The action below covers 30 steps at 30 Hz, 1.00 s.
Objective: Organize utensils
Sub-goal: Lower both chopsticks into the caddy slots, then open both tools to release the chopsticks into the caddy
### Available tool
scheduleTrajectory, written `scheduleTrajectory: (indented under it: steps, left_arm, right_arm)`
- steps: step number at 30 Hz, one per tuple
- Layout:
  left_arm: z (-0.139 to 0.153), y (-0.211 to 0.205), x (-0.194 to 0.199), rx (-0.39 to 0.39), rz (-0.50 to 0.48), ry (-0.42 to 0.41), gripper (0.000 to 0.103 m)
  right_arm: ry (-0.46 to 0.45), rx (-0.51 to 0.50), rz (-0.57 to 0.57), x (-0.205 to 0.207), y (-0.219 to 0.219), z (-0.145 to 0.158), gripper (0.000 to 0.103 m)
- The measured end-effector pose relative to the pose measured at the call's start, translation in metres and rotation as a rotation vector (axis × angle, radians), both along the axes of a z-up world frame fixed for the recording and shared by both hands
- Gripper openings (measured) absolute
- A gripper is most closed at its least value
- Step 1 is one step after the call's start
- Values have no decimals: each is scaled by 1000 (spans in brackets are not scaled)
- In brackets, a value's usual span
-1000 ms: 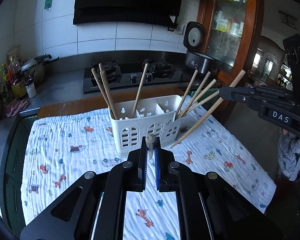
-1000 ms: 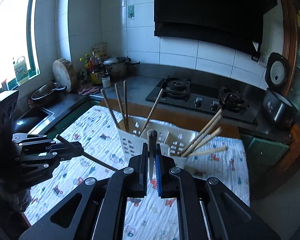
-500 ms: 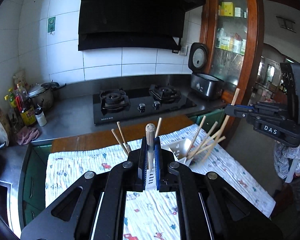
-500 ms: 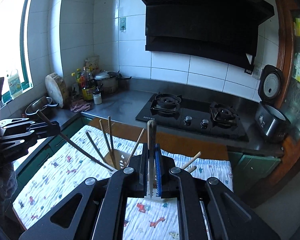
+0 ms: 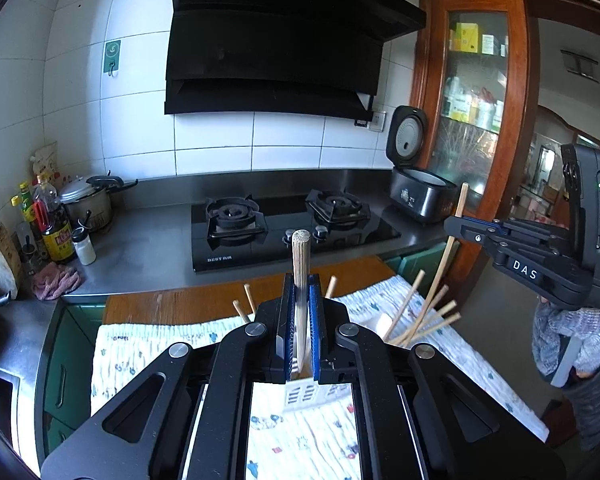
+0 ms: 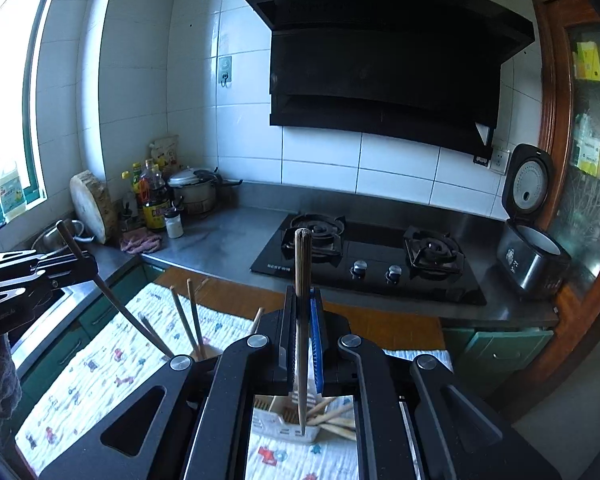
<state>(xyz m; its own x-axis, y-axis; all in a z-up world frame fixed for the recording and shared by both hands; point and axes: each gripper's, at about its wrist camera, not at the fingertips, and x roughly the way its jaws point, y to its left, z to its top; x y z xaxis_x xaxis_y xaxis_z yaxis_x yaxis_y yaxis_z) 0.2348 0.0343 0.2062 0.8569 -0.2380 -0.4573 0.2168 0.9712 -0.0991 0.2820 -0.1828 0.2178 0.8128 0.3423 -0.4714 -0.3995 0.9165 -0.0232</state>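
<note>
surface: printed cloth (image 5: 148, 352) on wooden table | room: tiled kitchen, gas hob (image 5: 284, 224) | both fingers: each clenched on a chopstick

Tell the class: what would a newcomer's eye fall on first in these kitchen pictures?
Each pair of tongs, left and right, pinches one upright chopstick in mid-frame. Below sits a white holder bristling with more chopsticks, on a patterned cloth. Behind looms the black hood.

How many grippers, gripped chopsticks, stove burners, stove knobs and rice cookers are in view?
Grippers: 2, left gripper and right gripper
Gripped chopsticks: 2, left chopstick and right chopstick
Stove burners: 2, left burner and right burner
Stove knobs: 2, left knob and right knob
Rice cookers: 1, rice cooker
Total: 9
</note>
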Motion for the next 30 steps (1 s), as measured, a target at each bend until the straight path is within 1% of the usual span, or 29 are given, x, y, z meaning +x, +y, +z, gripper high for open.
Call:
scheduleTrajectory:
  steps: [5, 9, 13, 19, 25, 30]
  left_arm:
    - [-10, 4, 13, -13, 14, 18, 5]
    - [-26, 6, 25, -22, 26, 59, 5]
    - [-41, 6, 33, -29, 25, 90, 5]
    - [-62, -1, 38, -6, 5, 139, 6]
    - [-73, -2, 38, 3, 2, 158, 6]
    - [-76, -3, 35, 3, -2, 161, 6]
  right_arm:
    - [-2, 47, -13, 16, -2, -3, 7]
    - [15, 66, -18, 28, 0, -18, 7]
    - [46, 50, -13, 38, 3, -41, 7]
    - [107, 25, -13, 46, 3, -70, 7]
    - [138, -11, -9, 44, 6, -86, 7]
    - [145, -23, -8, 40, 5, -89, 9]
